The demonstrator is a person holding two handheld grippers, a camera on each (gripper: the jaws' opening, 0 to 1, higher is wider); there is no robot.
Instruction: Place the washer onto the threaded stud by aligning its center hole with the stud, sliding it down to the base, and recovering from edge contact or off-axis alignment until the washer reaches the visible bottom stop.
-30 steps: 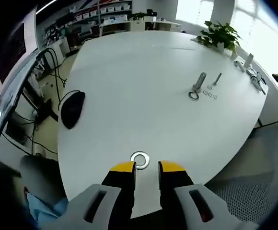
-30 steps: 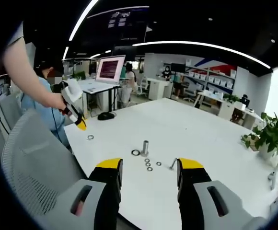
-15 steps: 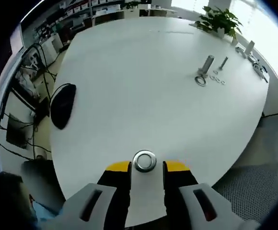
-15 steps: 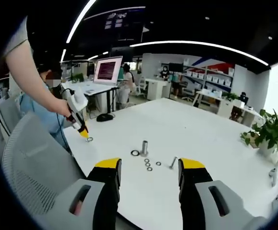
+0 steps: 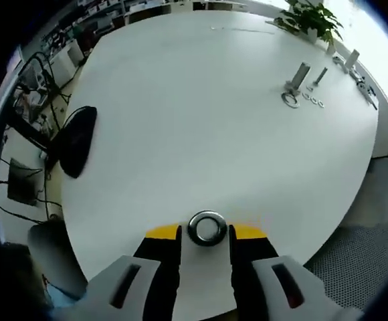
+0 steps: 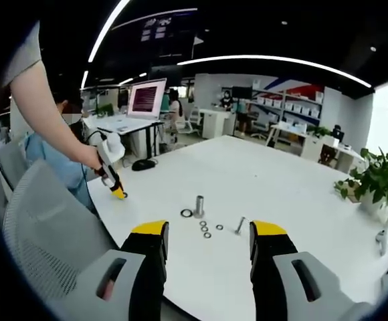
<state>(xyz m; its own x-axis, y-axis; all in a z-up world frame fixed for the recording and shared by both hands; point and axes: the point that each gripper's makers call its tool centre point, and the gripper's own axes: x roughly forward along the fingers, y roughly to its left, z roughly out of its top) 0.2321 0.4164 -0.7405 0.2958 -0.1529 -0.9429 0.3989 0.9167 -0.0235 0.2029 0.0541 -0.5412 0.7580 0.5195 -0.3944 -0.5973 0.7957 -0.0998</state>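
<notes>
A steel washer (image 5: 207, 227) lies flat on the white table (image 5: 201, 114) near its front edge. My left gripper (image 5: 205, 234) is low over it, one yellow-tipped jaw on each side with a thin gap, so it stands open. The threaded stud (image 5: 303, 72) stands upright far off at the upper right. In the right gripper view the stud (image 6: 199, 205) is straight ahead, and the left gripper (image 6: 118, 191), held by a hand, touches down at the table's left edge. My right gripper (image 6: 209, 234) hangs wide open above the near edge, holding nothing.
Beside the stud lie a larger ring (image 5: 290, 101), a few small washers (image 5: 313, 101) and a bolt (image 5: 320, 75). A black mouse (image 5: 73, 137) sits at the table's left edge. A grey mesh chair (image 6: 40, 227) stands by the near left corner.
The left gripper has come down and forward, so the washer, once ahead of the jaw tips, now lies between them. The right gripper has barely moved.
</notes>
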